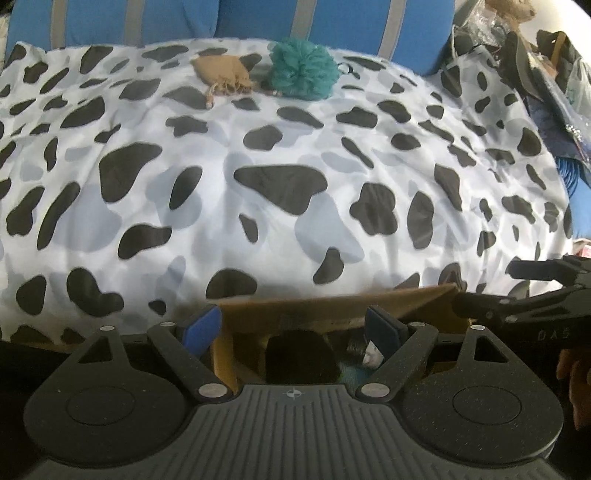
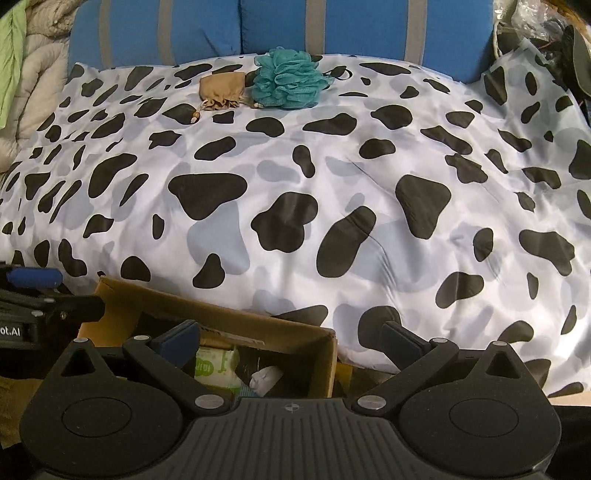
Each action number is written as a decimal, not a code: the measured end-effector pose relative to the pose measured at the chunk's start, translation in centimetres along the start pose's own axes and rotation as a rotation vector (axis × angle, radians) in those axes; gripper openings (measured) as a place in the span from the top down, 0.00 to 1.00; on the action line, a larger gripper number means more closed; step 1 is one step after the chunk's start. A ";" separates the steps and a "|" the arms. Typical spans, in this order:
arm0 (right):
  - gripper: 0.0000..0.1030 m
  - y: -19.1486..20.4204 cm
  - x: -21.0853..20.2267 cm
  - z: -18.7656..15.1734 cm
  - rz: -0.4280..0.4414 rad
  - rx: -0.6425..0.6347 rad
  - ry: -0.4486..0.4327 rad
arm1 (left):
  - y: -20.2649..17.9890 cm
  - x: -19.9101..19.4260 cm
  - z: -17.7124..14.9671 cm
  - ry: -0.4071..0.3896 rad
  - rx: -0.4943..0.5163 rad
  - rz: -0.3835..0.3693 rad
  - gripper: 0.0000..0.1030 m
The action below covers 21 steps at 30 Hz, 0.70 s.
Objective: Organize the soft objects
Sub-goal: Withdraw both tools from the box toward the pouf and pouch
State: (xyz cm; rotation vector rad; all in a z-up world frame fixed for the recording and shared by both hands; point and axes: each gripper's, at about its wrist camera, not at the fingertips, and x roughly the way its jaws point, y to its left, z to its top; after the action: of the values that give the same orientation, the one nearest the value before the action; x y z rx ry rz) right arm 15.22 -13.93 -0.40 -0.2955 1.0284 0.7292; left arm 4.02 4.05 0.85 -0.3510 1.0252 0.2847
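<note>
A teal mesh bath pouf (image 1: 302,68) (image 2: 287,79) and a tan drawstring pouch (image 1: 224,74) (image 2: 221,89) lie side by side at the far edge of a cow-print blanket (image 1: 280,192) (image 2: 295,206). An open cardboard box (image 1: 332,310) (image 2: 221,325) stands at the near edge, holding a dark soft object (image 1: 301,356), a green-and-white packet (image 2: 216,367) and a white item (image 2: 264,376). My left gripper (image 1: 295,325) is open and empty over the box. My right gripper (image 2: 291,339) is open and empty above the box's right corner; it shows in the left wrist view (image 1: 532,295).
Blue cushions with grey stripes (image 1: 258,18) (image 2: 277,26) stand behind the blanket. Bags and clutter (image 1: 535,74) (image 2: 546,40) pile at the right. A beige quilt (image 2: 33,74) and green cloth (image 2: 11,55) lie at the left. The left gripper shows in the right wrist view (image 2: 33,291).
</note>
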 end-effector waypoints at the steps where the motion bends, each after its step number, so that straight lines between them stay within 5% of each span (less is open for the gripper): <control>1: 0.00 0.1 0.0 0.1 0.001 -0.002 -0.003 | -0.1 0.0 0.1 -0.003 0.005 0.004 0.17; 21: 0.00 -0.1 -0.9 1.3 0.021 0.004 -0.068 | 1.1 -1.0 1.2 -0.094 0.005 0.029 0.17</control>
State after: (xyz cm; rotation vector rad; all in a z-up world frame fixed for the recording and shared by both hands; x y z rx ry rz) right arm 15.84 -13.69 1.04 -0.2550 0.9701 0.7516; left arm 4.07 5.48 2.09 -0.3152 0.9387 0.3218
